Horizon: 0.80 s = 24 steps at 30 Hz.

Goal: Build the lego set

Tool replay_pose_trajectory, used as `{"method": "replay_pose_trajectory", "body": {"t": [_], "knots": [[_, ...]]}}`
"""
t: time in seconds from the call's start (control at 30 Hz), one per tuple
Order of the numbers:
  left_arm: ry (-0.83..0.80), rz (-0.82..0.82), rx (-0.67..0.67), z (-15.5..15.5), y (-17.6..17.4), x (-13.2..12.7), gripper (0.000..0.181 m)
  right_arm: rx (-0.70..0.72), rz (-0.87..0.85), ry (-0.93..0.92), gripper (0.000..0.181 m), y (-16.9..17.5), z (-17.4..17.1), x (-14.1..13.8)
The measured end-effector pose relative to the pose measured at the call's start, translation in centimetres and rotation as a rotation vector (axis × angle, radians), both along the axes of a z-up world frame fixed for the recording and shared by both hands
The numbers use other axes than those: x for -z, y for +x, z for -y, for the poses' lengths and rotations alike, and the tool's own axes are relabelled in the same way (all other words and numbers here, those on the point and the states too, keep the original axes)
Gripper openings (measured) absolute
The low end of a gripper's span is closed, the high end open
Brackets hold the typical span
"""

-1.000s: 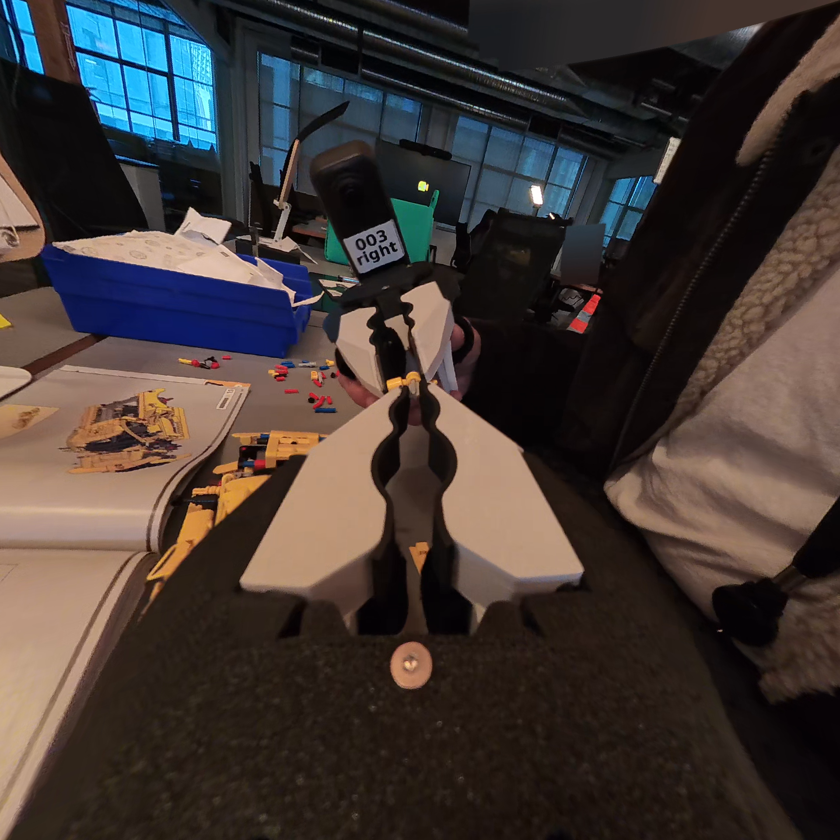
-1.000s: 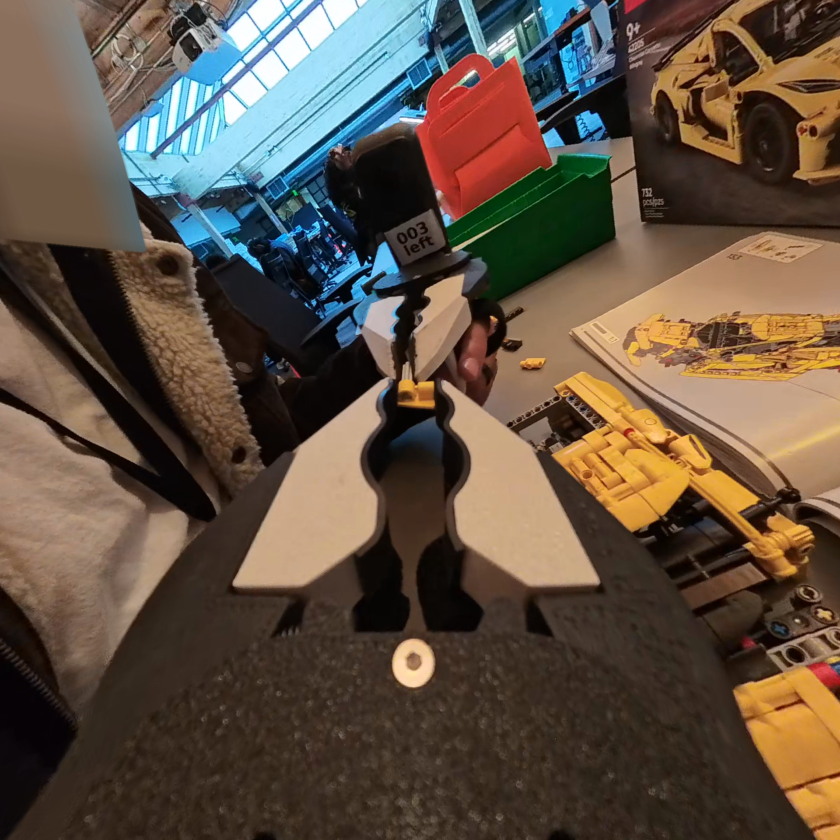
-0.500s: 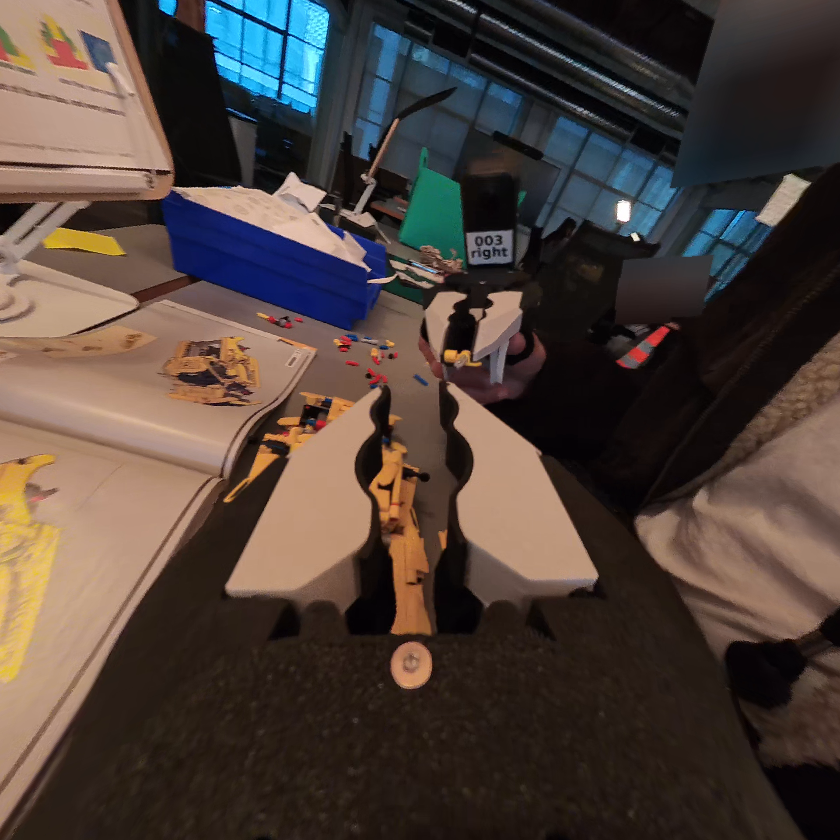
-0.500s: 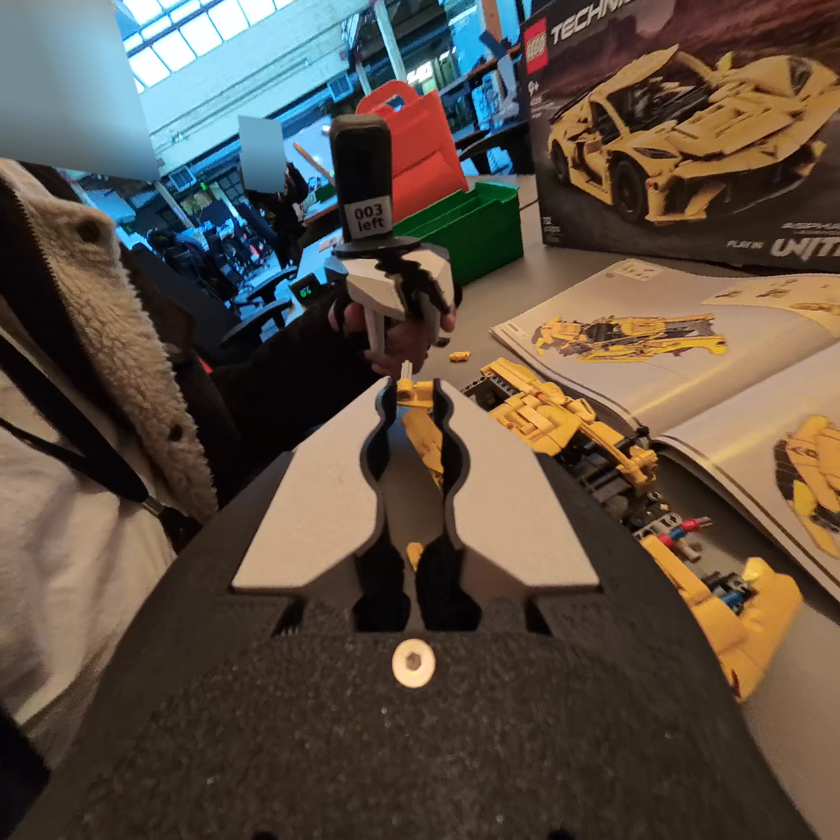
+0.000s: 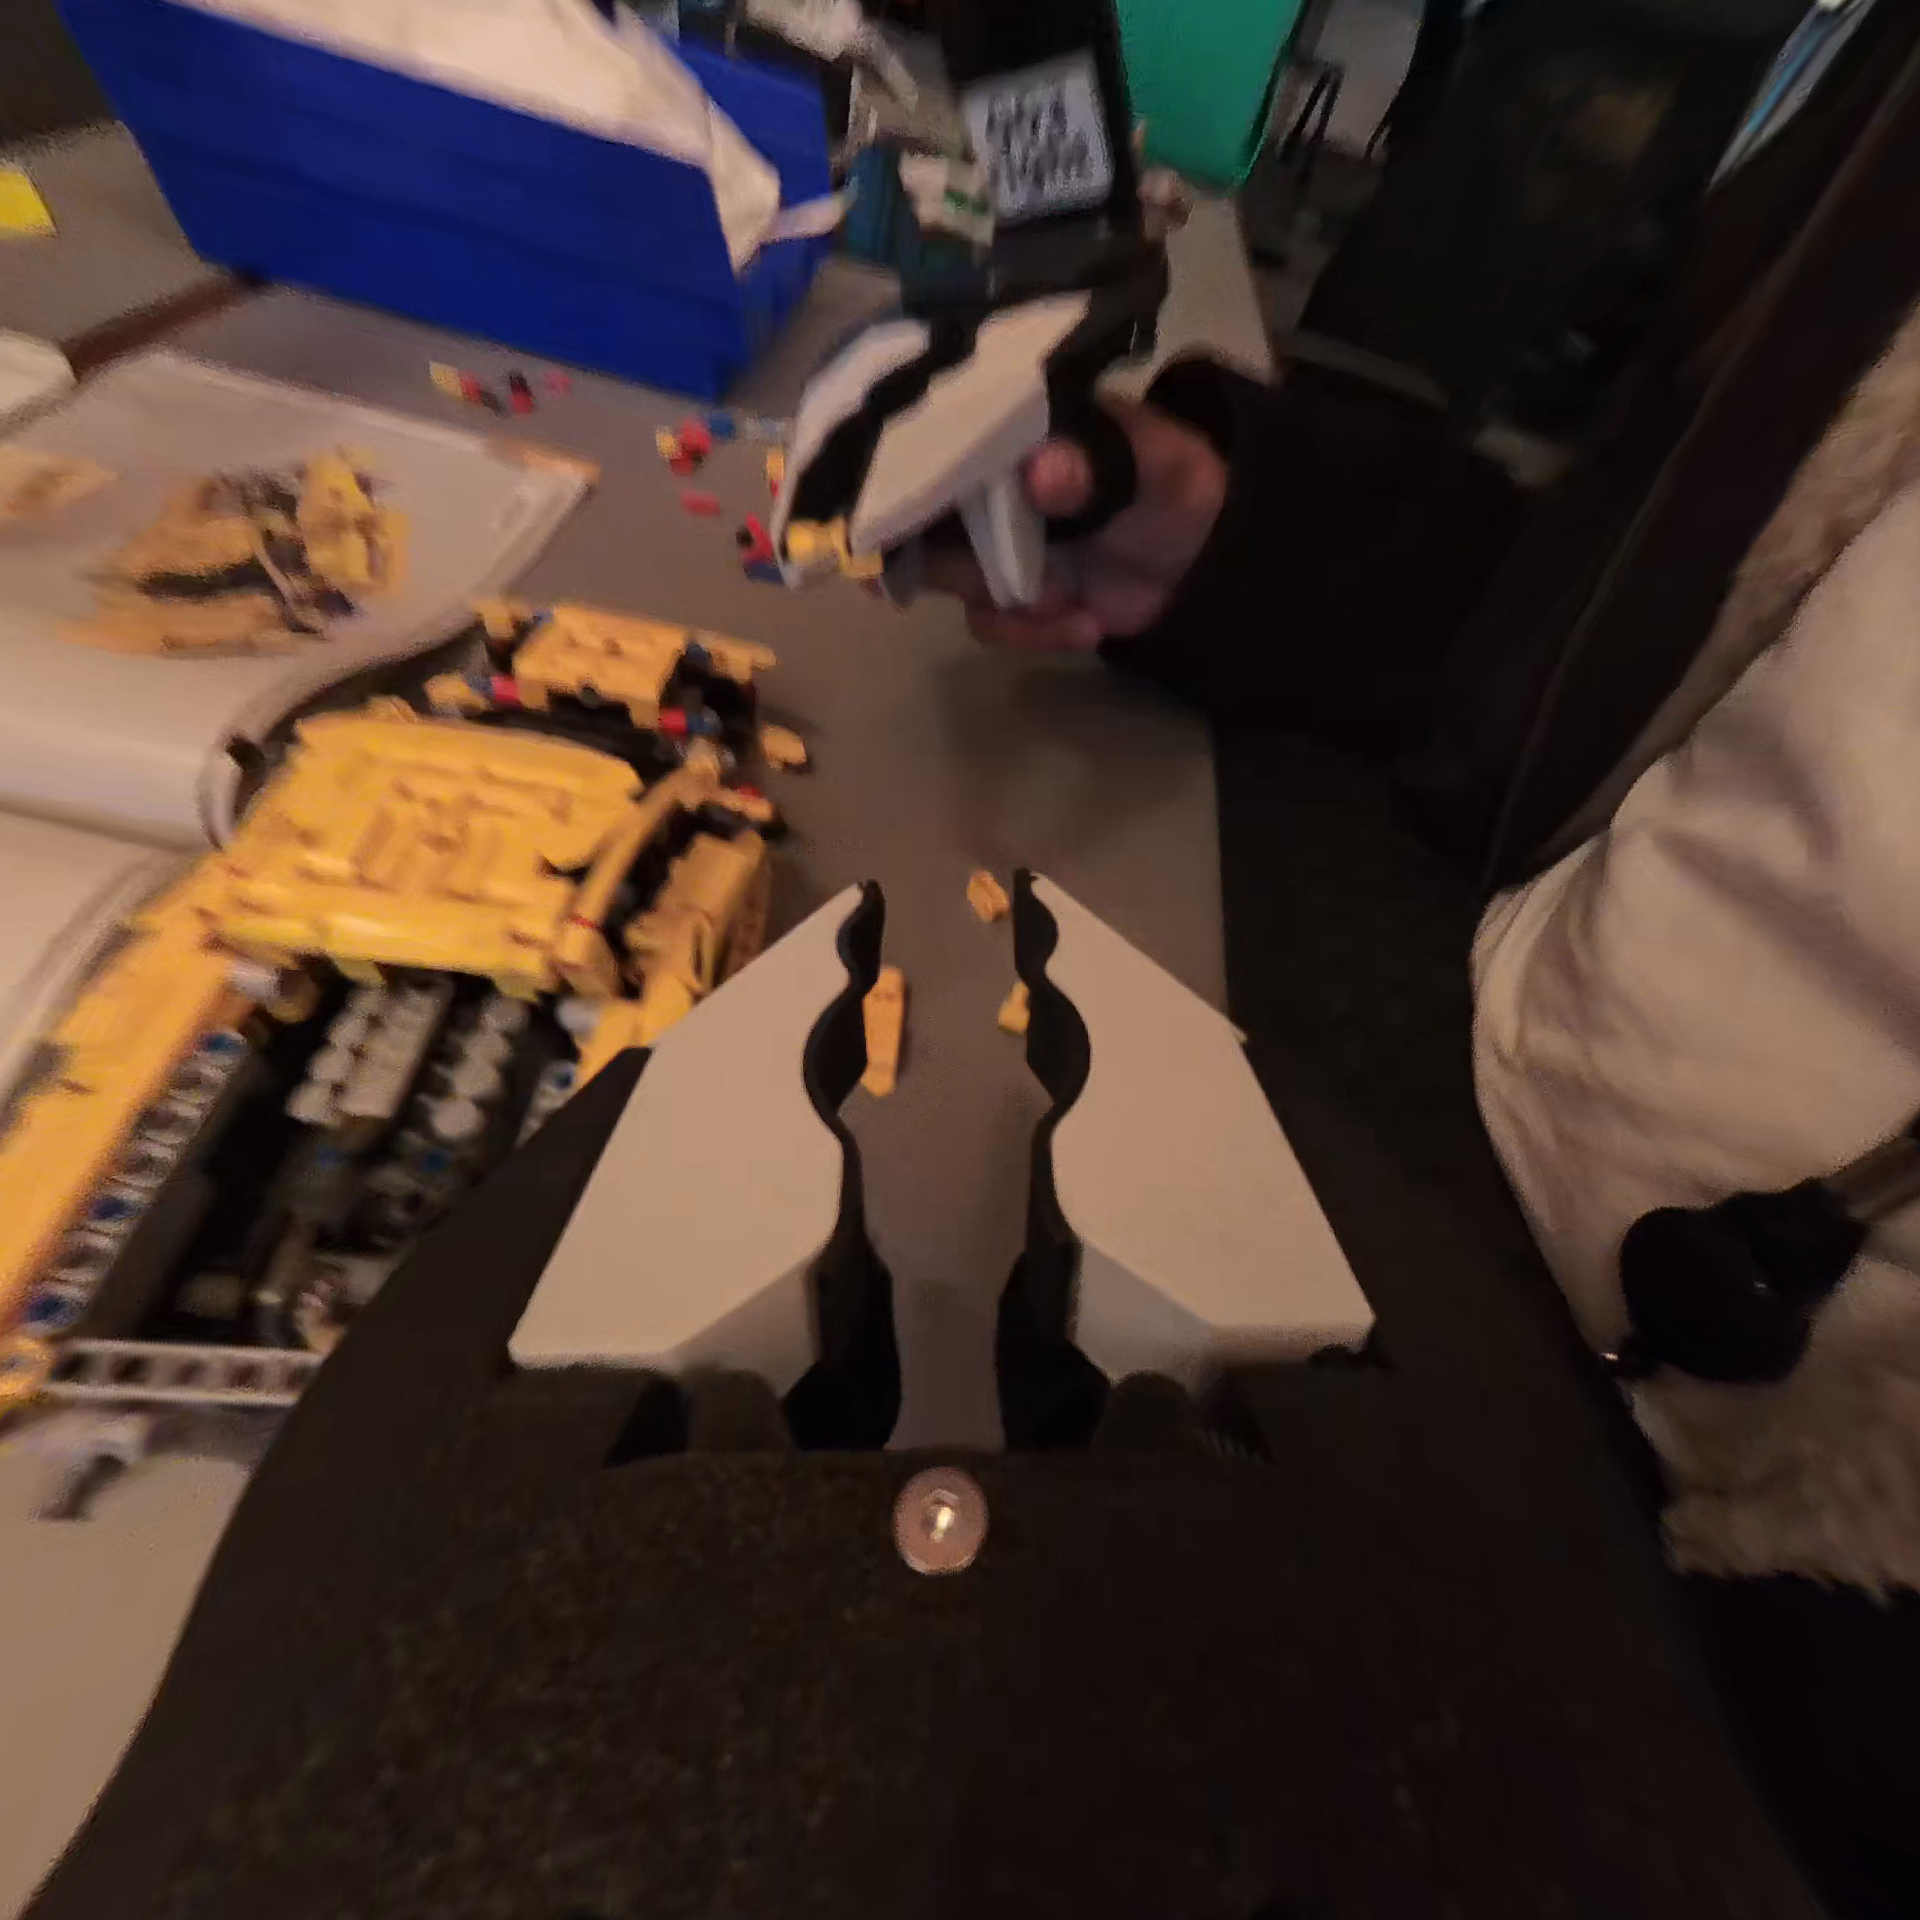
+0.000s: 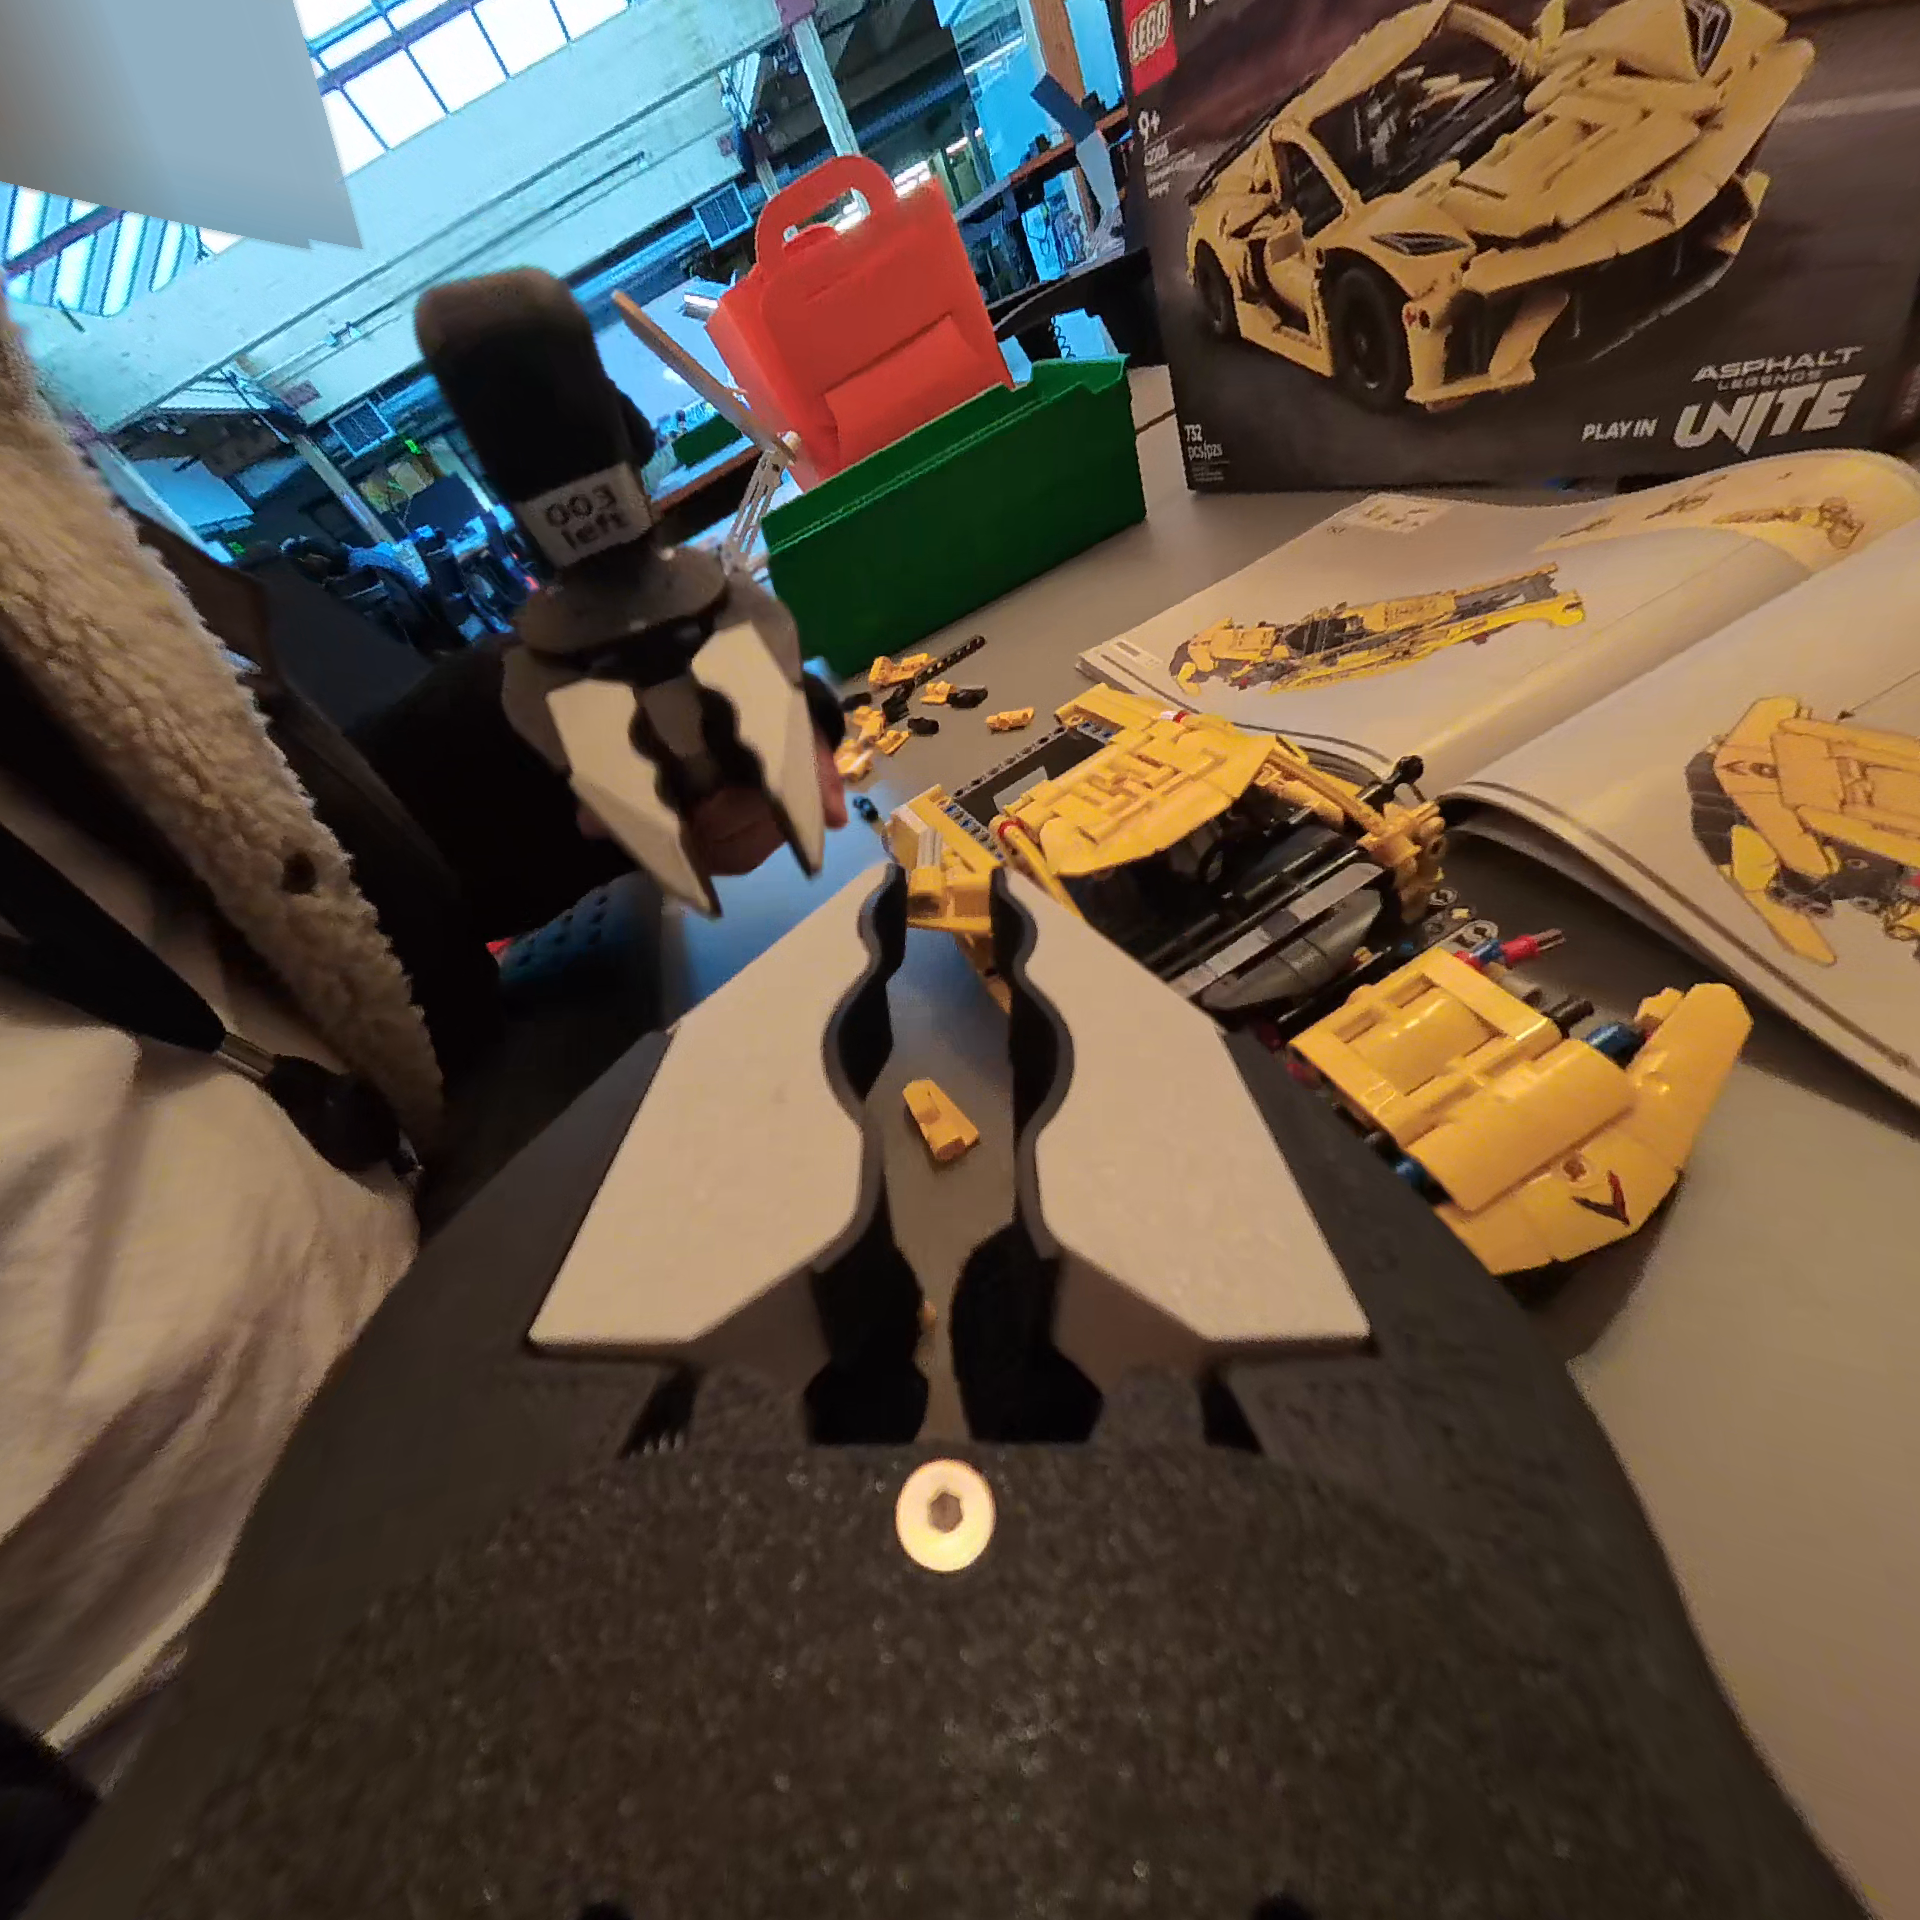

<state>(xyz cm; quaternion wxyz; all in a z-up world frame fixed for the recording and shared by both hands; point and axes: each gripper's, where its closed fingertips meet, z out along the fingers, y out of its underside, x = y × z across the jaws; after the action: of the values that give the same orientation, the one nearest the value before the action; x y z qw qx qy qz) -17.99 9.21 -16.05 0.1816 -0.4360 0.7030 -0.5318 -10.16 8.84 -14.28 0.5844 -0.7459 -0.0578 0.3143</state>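
Car (image 6: 1226, 831) is half built; our right gripper (image 6: 945, 904) grips a yellow piece (image 5: 826, 545), left gripper (image 5: 940, 914) slack.

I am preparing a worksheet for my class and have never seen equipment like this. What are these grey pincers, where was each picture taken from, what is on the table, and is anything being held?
There is no robot here. A person holds a two-finger gripper in each hand, and each gripper carries a camera looking along its fingers. One picture looks out from the left gripper, which is open and empty. The other looks out from the right gripper, which is shut on a small yellow piece. Each view also shows the other gripper farther off.

On the grey table are a partly built yellow car, an open instruction booklet, the set's box, a green bin, a blue bin and loose pieces.
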Motion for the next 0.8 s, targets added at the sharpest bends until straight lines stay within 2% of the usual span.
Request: {"method": "replay_pose_trajectory", "body": {"t": [0.13, 0.23, 0.37, 0.6, 0.8], "knots": [[0.080, -0.198, -0.018, 2.0, -0.7, 4.7, 0.025, -0.011, 0.028, 0.027, 0.015, -0.5, 0.0, -0.4], [0.022, -0.264, -0.008, 3.4, -0.3, 5.2, 0.025, -0.015, 0.037, 0.030, 0.015, -0.8, 0.0, -0.3], [0.136, -0.246, 0.022, 4.4, 0.8, 6.2, 0.025, 0.007, 0.036, 0.038, 0.015, -0.3, 0.0, -0.5], [0.206, -0.321, -0.005, 5.7, 3.3, 8.4, 0.025, 0.116, 0.048, 0.025, 0.015, 2.2, 1.9, -0.2], [0.184, -0.329, -0.021, 6.5, 4.2, 8.6, 0.025, 0.132, -0.002, 0.027, 0.015, 2.9, 2.3, -0.2]]}}
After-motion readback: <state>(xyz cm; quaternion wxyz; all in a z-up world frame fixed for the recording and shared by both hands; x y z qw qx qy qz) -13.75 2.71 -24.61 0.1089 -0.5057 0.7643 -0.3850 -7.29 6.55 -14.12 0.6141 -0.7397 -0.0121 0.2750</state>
